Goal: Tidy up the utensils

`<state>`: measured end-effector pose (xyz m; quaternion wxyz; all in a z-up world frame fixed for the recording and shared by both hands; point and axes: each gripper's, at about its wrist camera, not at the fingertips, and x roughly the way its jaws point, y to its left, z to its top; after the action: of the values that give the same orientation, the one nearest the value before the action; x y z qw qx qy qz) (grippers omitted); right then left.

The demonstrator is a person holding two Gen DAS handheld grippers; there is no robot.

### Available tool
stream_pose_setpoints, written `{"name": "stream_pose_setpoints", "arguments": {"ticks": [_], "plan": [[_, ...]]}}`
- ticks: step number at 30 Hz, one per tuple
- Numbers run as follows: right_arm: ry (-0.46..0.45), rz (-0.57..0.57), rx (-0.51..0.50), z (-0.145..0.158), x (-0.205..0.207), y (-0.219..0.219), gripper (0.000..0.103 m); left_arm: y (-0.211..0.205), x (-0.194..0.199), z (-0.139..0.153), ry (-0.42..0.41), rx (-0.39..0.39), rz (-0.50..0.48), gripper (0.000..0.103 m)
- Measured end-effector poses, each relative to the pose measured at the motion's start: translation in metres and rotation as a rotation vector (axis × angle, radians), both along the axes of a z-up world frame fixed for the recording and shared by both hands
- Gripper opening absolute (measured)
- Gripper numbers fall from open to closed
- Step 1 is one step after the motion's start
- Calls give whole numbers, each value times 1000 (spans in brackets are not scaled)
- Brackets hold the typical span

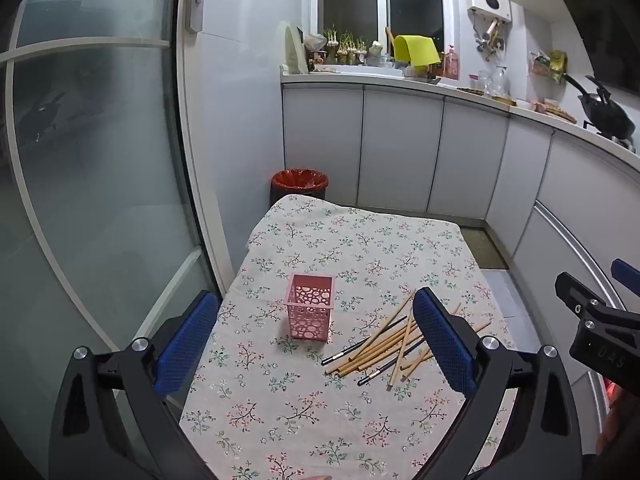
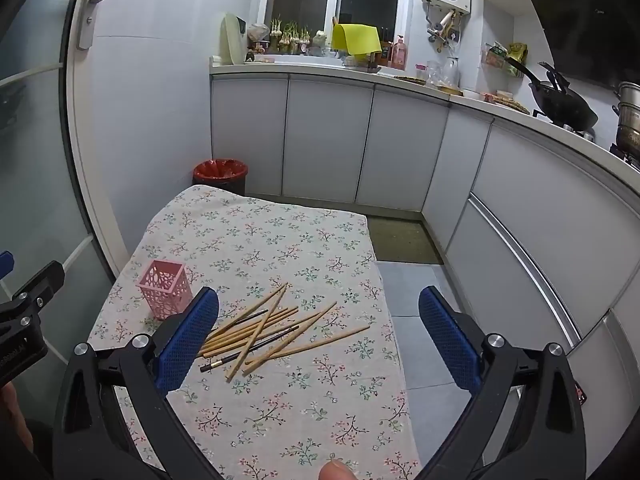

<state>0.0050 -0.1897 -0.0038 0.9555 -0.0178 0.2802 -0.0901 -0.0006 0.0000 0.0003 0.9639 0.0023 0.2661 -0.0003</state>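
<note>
A pink perforated holder (image 1: pixel 309 307) (image 2: pixel 162 294) stands upright and looks empty on the floral tablecloth (image 1: pixel 304 408) (image 2: pixel 280 408). To its right lies a loose pile of several chopsticks (image 1: pixel 384 342) (image 2: pixel 264 330), mostly bamboo with a couple of dark ones. My left gripper (image 1: pixel 316 322) hovers open above the near part of the table, the holder between its blue pads in the picture, nothing held. My right gripper (image 2: pixel 318 316) is also open and empty above the table, with the pile just ahead of its left pad; its body (image 1: pixel 596 320) shows at the right edge of the left wrist view.
A red-lined bin (image 1: pixel 300 184) (image 2: pixel 221 174) stands on the floor beyond the table's far left corner. White cabinets (image 1: pixel 400 152) and a cluttered counter with a black wok (image 2: pixel 560 106) run behind and to the right. A glass door (image 1: pixel 88 160) is at left.
</note>
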Motion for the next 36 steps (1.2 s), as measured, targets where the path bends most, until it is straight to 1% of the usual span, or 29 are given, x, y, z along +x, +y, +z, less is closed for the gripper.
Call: {"name": "stream_pose_setpoints", "arguments": {"ticks": [26,36], "plan": [[-12,5,16,3,-3,-5,96,8,3,8,-2,-3,-4,95],[-13,7,17,4,-4,-4,96,4,0,9,-11,-3,-4,95]]}}
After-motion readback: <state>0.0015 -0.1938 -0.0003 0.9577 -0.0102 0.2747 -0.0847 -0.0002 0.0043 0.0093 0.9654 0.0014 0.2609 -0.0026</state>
